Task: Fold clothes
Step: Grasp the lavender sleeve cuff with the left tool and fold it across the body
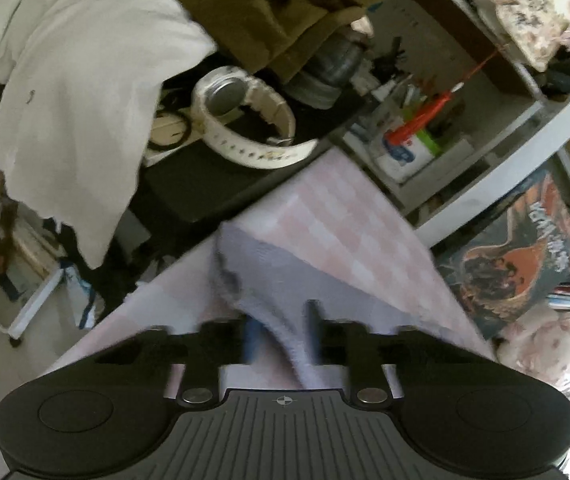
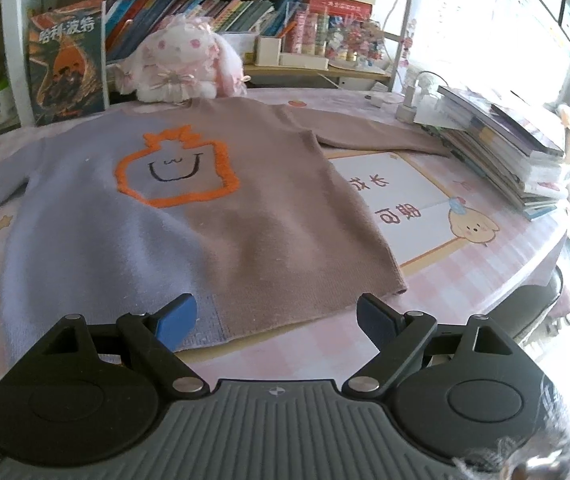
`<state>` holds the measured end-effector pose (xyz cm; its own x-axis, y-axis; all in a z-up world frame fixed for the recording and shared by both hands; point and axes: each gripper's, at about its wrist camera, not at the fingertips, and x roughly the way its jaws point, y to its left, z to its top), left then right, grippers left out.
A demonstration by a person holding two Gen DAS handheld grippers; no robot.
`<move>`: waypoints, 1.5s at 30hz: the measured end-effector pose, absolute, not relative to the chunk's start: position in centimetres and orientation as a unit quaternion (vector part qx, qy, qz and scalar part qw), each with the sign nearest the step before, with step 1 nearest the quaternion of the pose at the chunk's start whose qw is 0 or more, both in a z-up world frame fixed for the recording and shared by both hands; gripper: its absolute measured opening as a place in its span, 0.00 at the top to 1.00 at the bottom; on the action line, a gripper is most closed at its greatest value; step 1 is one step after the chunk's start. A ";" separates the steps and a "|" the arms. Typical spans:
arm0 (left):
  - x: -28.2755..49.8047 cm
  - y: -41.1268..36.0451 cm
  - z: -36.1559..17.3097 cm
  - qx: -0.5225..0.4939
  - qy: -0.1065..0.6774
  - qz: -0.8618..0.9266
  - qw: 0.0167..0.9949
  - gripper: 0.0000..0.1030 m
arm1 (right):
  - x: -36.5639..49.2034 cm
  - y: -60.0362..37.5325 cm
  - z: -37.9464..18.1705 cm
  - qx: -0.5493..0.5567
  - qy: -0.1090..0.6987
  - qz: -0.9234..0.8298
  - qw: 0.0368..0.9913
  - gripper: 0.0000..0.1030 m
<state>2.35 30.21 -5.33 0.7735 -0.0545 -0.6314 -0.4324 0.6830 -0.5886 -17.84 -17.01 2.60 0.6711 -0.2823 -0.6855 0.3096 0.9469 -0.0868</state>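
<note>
While right hand-held gripper [image 2: 277,320] gapes, left hand-held gripper [image 1: 281,336] pinches sleeve [image 1: 269,280].

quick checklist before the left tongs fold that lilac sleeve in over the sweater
1. Left tongs gripping the lilac sleeve: ok, fingers closed on the fabric, though the picture is blurred.
2. Sweater lying flat, front up, on the table: ok.
3. Right tongs free: ok, open at the bottom hem, holding nothing.
4. Body of the sweater bare where the sleeve would land: ok, nothing lies on it.
5. Other sleeve laid out straight: ok, though its end reaches the stack of books.
6. Whether the cuff end is caught in the grip: cannot tell.
</note>
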 end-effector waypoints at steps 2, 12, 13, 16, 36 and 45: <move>2.3 30.5 -5.6 -0.392 0.318 0.110 0.856 0.96 | -17.9 -17.2 2.7 0.019 0.369 -0.163 0.915 0.16; 1.9 28.3 -2.1 -0.352 0.287 0.078 0.888 0.97 | -17.3 -19.4 2.7 0.031 0.361 -0.154 0.919 0.16; 1.9 27.9 -1.6 -0.347 0.281 0.073 0.892 0.97 | -17.2 -19.7 2.6 0.033 0.361 -0.152 0.919 0.16; 1.9 25.7 0.3 -0.331 0.263 0.054 0.904 0.97 | -16.6 -20.8 2.4 0.036 0.361 -0.139 0.922 0.16; 5.3 -3.3 8.1 -0.181 0.226 -0.042 0.956 0.97 | -12.4 -32.5 2.2 -0.055 0.343 0.118 0.930 0.16; 6.8 -11.2 7.1 -0.139 0.244 -0.029 0.959 0.97 | -11.6 -37.4 1.0 -0.033 0.365 0.155 0.917 0.16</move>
